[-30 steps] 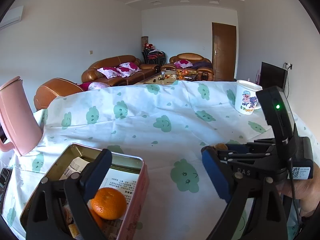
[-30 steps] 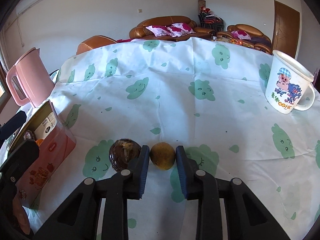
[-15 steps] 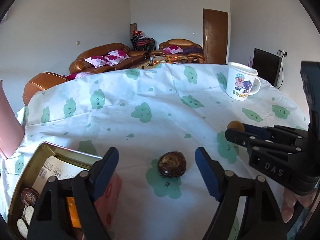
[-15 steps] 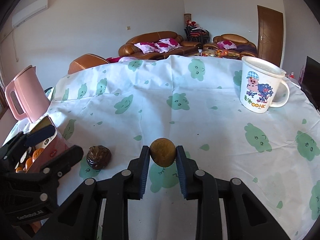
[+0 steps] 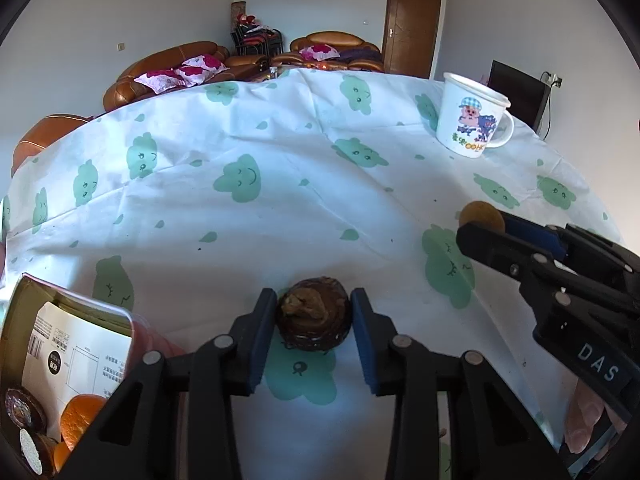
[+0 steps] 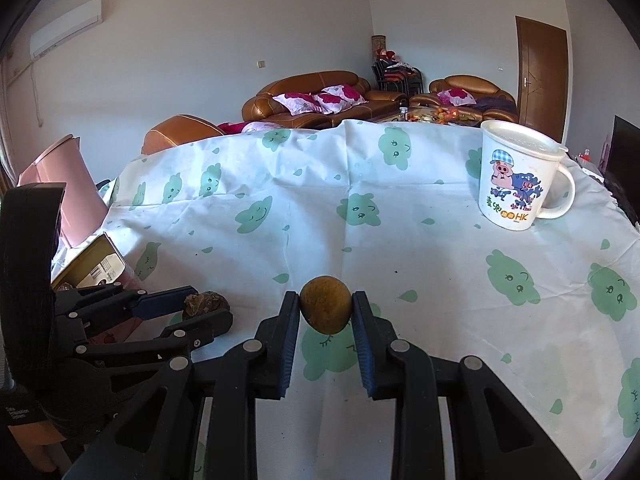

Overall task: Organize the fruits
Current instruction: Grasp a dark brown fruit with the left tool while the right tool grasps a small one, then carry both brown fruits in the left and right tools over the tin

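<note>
While clamped on both flanks of the dark wrinkled fruit (image 5: 314,318), left gripper (image 5: 314,312) sits low over the tablecloth (image 5: 280,208), blue pads pressed to the fruit's sides, fruit at or just above a green cloud print; contact with the cloth not possible to tell. Seen also from the right wrist camera as left gripper (image 6: 200,312) with the dark wrinkled fruit (image 6: 206,304) caught between its fingers.

Just left of that, open pink tin (image 5: 24,308), holding a printed paper card (image 5: 80,352), an orange (image 5: 78,416) in the near corner, and a dark round item beside the orange too cut off to name.

Well to the right, right gripper (image 6: 326,310) closed on the brown-yellow round fruit (image 6: 326,308), pads tight against its two sides, fruit raised a little above the cloth. From the left wrist camera, same right gripper (image 5: 484,220) with the brown-yellow round fruit (image 5: 480,214) peeking at its tip, and a bare hand (image 5: 588,424) behind the body marked DAS.

Farther out on the cloth, white cartoon mug (image 6: 516,178), upright, handle to the right, well apart from both fruits. At the far left edge, pink kettle (image 6: 60,200), partly hidden behind the left gripper's black body. Beyond the table, brown leather sofas (image 6: 320,96) with pink cushions and a brown door (image 6: 540,72).
</note>
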Available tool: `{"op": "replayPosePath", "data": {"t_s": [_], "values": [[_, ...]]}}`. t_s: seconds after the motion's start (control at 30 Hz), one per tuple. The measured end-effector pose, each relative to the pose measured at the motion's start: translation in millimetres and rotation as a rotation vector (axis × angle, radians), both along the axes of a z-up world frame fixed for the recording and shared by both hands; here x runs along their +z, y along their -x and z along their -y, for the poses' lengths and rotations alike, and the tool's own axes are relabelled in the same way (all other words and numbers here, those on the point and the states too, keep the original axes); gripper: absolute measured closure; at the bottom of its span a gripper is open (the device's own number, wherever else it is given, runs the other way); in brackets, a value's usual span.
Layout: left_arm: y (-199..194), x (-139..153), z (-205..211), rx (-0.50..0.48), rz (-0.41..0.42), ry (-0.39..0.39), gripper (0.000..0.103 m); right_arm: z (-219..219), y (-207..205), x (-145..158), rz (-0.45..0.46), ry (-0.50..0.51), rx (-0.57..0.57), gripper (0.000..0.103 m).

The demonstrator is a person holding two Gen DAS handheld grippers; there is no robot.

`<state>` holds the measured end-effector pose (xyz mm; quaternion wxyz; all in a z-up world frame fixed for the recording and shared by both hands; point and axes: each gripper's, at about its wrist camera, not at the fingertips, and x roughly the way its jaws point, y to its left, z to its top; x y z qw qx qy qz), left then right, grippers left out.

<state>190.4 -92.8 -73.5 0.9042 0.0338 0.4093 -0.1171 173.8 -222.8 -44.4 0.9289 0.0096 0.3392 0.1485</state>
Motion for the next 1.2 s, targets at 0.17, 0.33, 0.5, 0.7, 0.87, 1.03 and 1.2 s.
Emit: {"op": "replayPosePath", "data": {"t_s": [0.17,0.33,0.5,0.7,0.87,1.03,1.2], "values": [[9,9,0,0.011,0.07,-0.011,0.064,0,6,4,0.036,-0.016,0.015,0.075],[18,19,-6,0.033,0.151,0.0,0.064,0,12,9,0.073,-0.029,0.033,0.075],[28,27,-11,0.052,0.218,0.009,0.064,1,17,12,0.103,-0.038,0.038,0.075],[39,34,-11,0.07,0.286,-0.001,0.064,1,24,15,0.142,-0.042,0.045,0.075],[47,37,-12,0.084,0.331,-0.01,0.064,2,28,18,0.17,-0.046,0.049,0.075],[55,40,-14,0.095,0.369,-0.003,0.064,1,30,19,0.188,-0.044,0.056,0.075],[60,42,-16,0.103,0.391,0.005,0.064,1,34,20,0.208,-0.04,0.056,0.075]]}}
